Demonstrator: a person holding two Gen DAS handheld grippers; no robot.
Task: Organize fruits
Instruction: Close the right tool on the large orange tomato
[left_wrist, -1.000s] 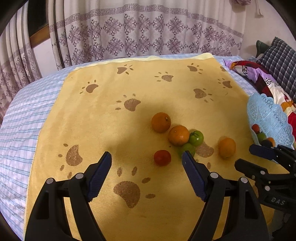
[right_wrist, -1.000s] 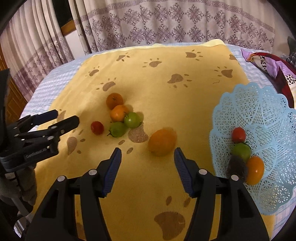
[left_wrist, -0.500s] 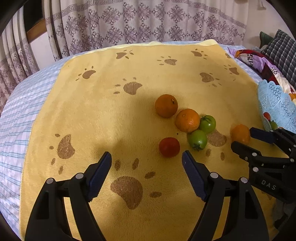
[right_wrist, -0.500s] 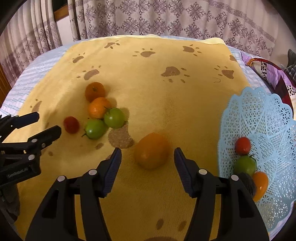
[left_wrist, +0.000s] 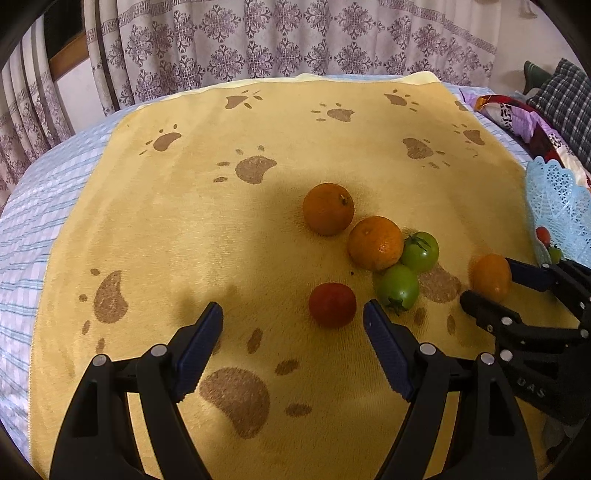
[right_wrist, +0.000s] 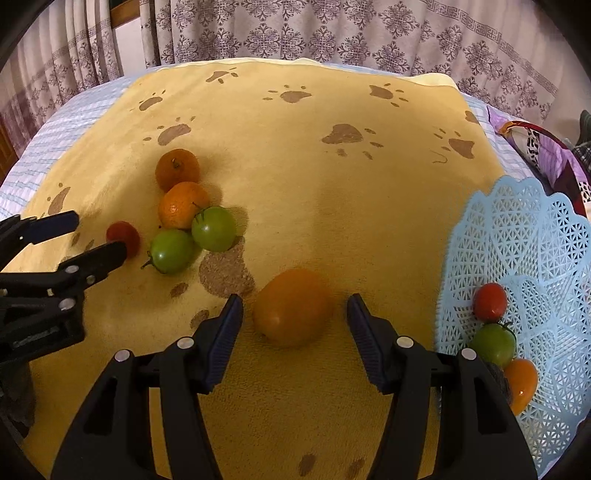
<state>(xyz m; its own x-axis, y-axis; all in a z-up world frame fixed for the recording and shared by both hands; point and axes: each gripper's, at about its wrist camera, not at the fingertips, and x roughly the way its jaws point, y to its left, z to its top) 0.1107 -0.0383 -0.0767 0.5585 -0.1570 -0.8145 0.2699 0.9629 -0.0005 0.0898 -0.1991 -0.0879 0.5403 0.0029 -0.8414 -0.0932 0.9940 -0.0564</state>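
Lowered since earlier frames: both tools nearer blanket (right_wrist: 295, 155). Right hand-held gripper (right_wrist: 294, 314) jaws just closing, still clear of orange tomato (right_wrist: 291, 308) between them. Left hand-held gripper (left_wrist: 293, 317) wide, red tomato (left_wrist: 332, 304) just ahead. Basket (right_wrist: 524, 236) at right.

I can read one marking only — the raised letters "DAS" on the black body of the right gripper (left_wrist: 491, 286), seen from the left wrist camera. Nothing else carries legible text — no labels, no numbers.
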